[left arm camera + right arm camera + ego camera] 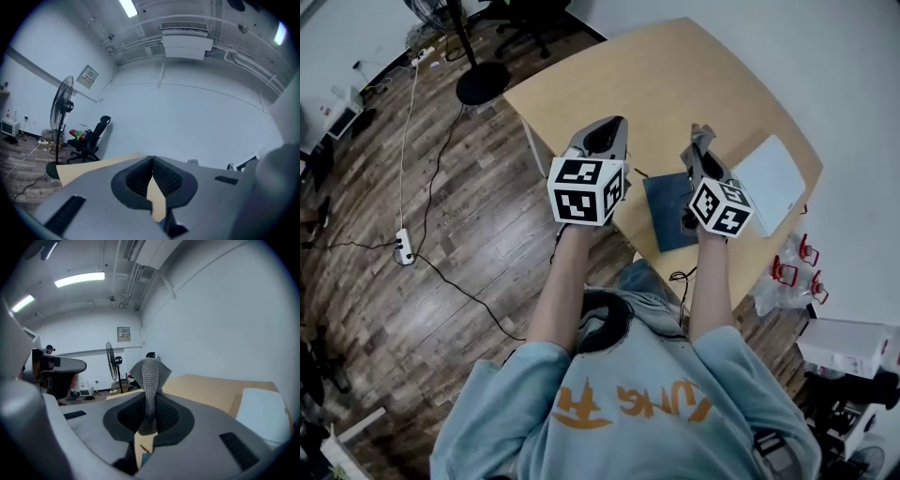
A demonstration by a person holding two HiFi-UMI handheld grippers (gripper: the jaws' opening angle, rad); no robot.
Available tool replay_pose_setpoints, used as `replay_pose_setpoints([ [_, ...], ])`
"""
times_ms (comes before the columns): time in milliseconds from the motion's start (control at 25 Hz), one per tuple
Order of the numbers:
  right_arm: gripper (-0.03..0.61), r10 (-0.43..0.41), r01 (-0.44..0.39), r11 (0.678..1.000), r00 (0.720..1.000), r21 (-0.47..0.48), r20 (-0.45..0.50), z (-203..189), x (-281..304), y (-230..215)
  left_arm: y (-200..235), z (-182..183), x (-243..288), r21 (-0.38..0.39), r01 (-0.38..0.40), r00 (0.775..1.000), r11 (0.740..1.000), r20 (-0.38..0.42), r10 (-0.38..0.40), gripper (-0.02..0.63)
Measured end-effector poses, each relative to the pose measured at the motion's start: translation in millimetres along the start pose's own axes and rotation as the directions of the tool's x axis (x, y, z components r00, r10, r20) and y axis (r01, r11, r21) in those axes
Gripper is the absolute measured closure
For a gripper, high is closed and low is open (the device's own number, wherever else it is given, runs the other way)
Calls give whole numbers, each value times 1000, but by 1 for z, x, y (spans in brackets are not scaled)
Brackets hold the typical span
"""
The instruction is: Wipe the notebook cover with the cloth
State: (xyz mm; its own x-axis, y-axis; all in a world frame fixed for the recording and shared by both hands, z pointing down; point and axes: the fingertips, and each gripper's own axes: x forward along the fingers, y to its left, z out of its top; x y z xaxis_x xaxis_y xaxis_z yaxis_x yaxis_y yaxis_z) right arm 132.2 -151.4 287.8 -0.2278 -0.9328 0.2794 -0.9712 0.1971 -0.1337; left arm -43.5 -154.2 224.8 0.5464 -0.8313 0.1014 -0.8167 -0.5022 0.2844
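A dark blue notebook (668, 210) lies near the front edge of the wooden table (675, 84). My right gripper (701, 141) is raised above it, shut on a grey knitted cloth (150, 380) that sticks up from between the jaws; in the head view the cloth (703, 138) shows at the gripper's tip. My left gripper (602, 139) hovers above the table's left front part, shut with nothing between its jaws (152, 176). Both grippers point away from the table surface, towards the room.
A white pad (772, 181) lies right of the notebook. A fan stand (481, 80) and cables (403, 244) are on the wooden floor to the left. Red-and-white items (797, 267) and boxes sit right of the table. An office chair (89, 138) stands by the far wall.
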Motion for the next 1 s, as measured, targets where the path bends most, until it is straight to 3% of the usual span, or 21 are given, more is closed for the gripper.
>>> replay_pose_setpoints([
  [200, 549, 51, -41, 991, 996, -128, 78, 52, 18, 43, 24, 31, -12, 74, -74, 995, 995, 67, 69, 597],
  [480, 549, 139, -108, 980, 972, -165, 188, 101, 16, 92, 42, 89, -34, 203, -170, 974, 964, 186, 132, 595],
  [720, 549, 187, -149, 972, 958, -180, 218, 114, 26, 118, 62, 101, -52, 211, -226, 956, 951, 237, 174, 595],
  [1000, 551, 229, -183, 960, 949, -212, 218, 116, 33, 145, 87, 101, -69, 196, -278, 945, 940, 234, 230, 597],
])
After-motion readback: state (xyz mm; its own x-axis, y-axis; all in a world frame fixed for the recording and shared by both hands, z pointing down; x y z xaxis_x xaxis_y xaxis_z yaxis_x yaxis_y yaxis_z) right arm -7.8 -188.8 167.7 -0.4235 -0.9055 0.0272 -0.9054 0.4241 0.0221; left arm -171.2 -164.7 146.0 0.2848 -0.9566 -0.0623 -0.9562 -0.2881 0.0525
